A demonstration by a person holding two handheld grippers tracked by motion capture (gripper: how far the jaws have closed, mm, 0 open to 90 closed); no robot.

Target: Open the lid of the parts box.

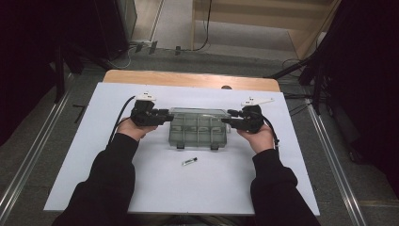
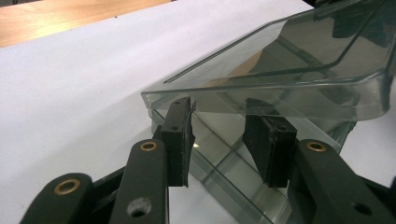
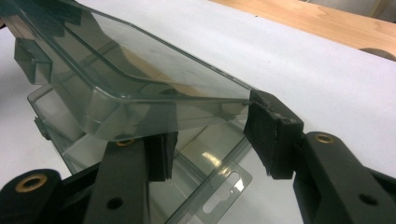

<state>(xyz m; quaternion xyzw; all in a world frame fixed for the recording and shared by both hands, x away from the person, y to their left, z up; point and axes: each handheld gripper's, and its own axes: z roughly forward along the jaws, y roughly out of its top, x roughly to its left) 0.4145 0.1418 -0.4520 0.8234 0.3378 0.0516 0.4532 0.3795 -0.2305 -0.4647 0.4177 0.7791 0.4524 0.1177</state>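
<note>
A clear plastic compartment box [image 1: 197, 132] lies on the white sheet [image 1: 141, 188], its hinged lid [image 1: 197, 113] lifted a little at the front. My left gripper [image 1: 170, 116] is at the box's left end and my right gripper [image 1: 226, 117] at its right end. In the left gripper view the gripper [image 2: 219, 107] has its jaws apart, and both pad tips sit under the lid [image 2: 289, 60] rim, above the base [image 2: 224, 163]. In the right gripper view the gripper [image 3: 210, 121] also stands open: one pad is under the lid [image 3: 140, 65] and the other touches its corner.
A small vial with a green end [image 1: 189, 161] lies on the sheet in front of the box. The wooden table edge [image 1: 188, 78] runs along the far side. Dark stands and cables surround the table. The box's hang tab [image 3: 224, 191] rests flat on the sheet.
</note>
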